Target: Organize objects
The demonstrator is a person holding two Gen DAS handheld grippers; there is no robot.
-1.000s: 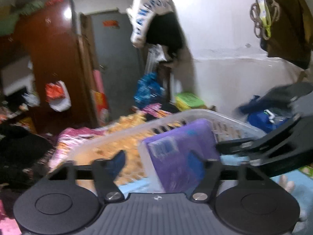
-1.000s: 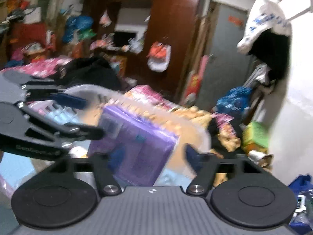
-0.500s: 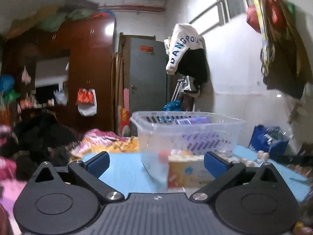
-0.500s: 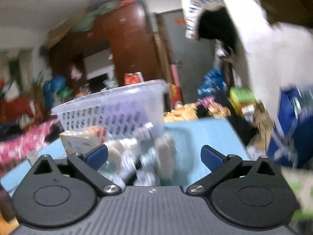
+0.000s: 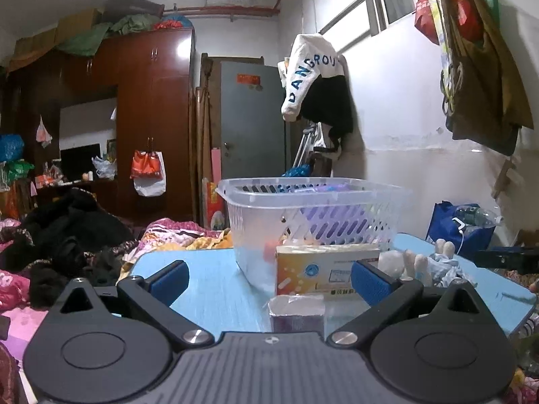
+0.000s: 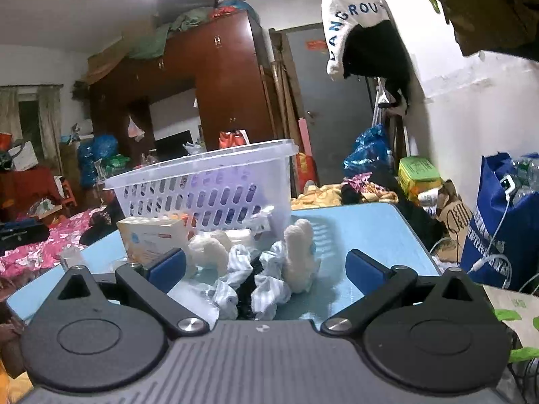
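Note:
A translucent slotted basket (image 5: 313, 215) (image 6: 202, 188) stands on the blue table (image 5: 209, 286) with a purple pack (image 5: 333, 217) inside. An orange-and-white box (image 5: 323, 269) (image 6: 151, 239) stands upright against its near side. My left gripper (image 5: 269, 277) is open, low over the table and facing the box. A small foil-topped pack (image 5: 296, 308) sits close between its fingers, untouched. My right gripper (image 6: 266, 266) is open too. A white plush toy (image 6: 299, 252) and a crumpled striped cloth (image 6: 266, 286) lie between its fingers, with the pads clear of them.
A blue bag (image 6: 505, 219) with bottles and a white cable stands off the table's right side. Bedding and dark clothes (image 5: 67, 235) are heaped to the left. A wardrobe (image 5: 151, 118) and a grey door (image 5: 252, 118) stand behind.
Both grippers have drawn back from over the basket and sunk to table height. The purple pack that was between them now lies in the basket. The jaws of both stand wider.

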